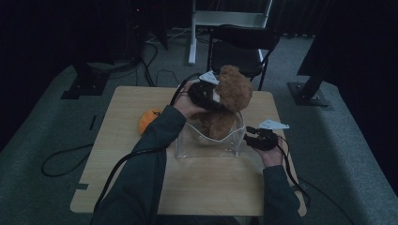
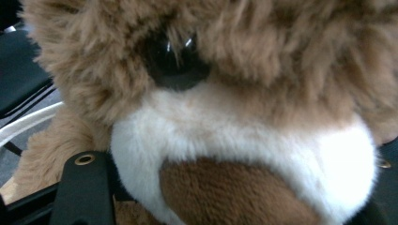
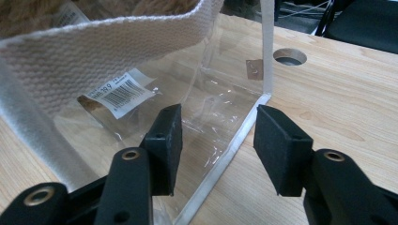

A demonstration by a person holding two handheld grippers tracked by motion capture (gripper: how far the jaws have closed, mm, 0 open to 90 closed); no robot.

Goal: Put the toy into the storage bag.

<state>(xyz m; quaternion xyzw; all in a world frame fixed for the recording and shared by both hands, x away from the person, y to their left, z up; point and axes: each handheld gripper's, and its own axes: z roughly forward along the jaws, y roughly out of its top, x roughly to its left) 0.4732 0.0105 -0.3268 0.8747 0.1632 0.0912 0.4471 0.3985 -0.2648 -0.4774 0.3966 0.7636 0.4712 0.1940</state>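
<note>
Teddy bear (image 2: 244,140) muzzle pressed close between left gripper (image 1: 206,93) jaws, body half sunk in clear bag (image 1: 211,140); grip unclear. Right gripper (image 3: 213,136) jaws apart astride bag's corner seam, not pinching.

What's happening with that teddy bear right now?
Left gripper at teddy bear, fingers straddling its muzzle. Bear half in clear bag. Right gripper open astride bag's corner.
</note>
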